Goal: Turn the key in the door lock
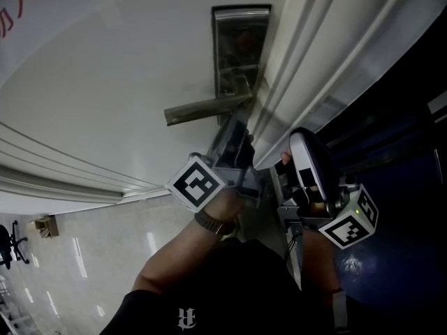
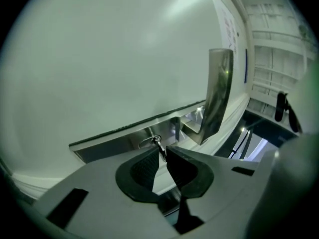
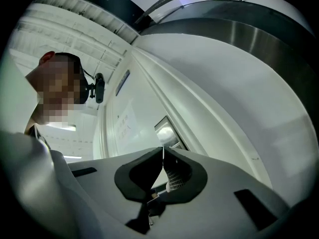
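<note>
- L hand-held gripper: lower centre of the left gripper view. Jaws nearly together, tips pinching the key.
- Key: seated in the lock plate, mid-frame, w/ the door handle just to its right.
- R hand-held gripper: jaws together, empty, idle by the door edge.
- Risk 1: hold looks tip-only (view dim, approx.), so the key could slip under twist.
- Risk 2: off-axis roll could bend the key or drag it out.
- Risk 3: gripper body may foul the handle mid-turn.
</note>
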Motion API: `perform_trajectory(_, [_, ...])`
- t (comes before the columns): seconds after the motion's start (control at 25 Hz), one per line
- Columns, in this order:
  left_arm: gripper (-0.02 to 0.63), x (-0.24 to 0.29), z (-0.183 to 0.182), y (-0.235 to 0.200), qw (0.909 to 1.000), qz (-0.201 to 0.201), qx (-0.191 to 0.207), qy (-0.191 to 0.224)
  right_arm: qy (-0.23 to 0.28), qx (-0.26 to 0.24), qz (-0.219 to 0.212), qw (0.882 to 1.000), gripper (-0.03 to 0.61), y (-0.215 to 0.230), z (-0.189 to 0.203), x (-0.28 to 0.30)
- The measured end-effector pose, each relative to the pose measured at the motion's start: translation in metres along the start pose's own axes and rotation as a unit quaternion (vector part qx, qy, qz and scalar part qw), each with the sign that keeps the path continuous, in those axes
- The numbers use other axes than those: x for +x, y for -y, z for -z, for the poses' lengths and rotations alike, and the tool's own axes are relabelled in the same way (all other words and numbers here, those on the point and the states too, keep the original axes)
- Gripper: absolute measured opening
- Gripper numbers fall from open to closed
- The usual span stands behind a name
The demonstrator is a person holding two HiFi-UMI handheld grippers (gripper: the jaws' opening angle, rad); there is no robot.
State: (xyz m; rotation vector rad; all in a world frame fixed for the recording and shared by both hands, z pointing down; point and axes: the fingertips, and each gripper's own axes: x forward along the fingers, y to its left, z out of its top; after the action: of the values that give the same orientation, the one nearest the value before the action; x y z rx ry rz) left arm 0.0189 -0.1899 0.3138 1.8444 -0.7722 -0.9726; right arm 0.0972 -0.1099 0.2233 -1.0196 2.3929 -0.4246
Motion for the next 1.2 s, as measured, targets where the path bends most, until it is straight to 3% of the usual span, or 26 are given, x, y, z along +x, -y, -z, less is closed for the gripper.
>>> perform_trajectory(0.12, [0.044,0.0,0.0,0.001,0.9973,-0.018,0.069,-0.016,0.0,0.002,-0.001,1.0,0.015,0.002,0.0,0.001])
perform_trajectory(0.2, [0.044,0.0,0.0,0.001,0.9897,-0.04,0.134,-0.03,0.0,0.003,-0.001,1.0,0.015,0.003,0.001,0.001])
perform_trajectory(0.36, [0.046,0.0,0.002,0.003,0.9575,-0.082,0.27,-0.058,0.0,0.006,-0.005,1.0,0.015,0.003,0.002,0.003])
perform_trajectory(0.48, [0.046,0.0,0.004,0.005,0.9198,-0.103,0.371,-0.075,0.001,0.007,-0.005,1.0,0.015,0.004,0.002,0.003])
perform_trajectory(0.6, [0.048,0.001,0.005,0.007,0.8703,-0.122,0.468,-0.09,0.003,0.008,-0.005,1.0,0.015,0.005,0.001,0.002])
perform_trajectory(0.72, [0.048,0.002,0.007,0.01,0.8248,-0.133,0.54,-0.101,0.006,0.009,-0.005,1.0,0.015,0.006,0.0,0.002])
perform_trajectory(0.8, [0.048,0.002,0.008,0.01,0.799,-0.135,0.576,-0.109,0.007,0.009,-0.005,1.0,0.015,0.006,-0.001,0.002])
perform_trajectory(1.0, [0.048,0.003,0.011,0.01,0.7517,-0.14,0.633,-0.123,0.01,0.01,-0.006,1.0,0.015,0.005,-0.001,0.002])
perform_trajectory(1.2, [0.048,0.003,0.013,0.01,0.6898,-0.147,0.696,-0.136,0.013,0.011,-0.008,1.0,0.015,0.004,-0.003,0.003])
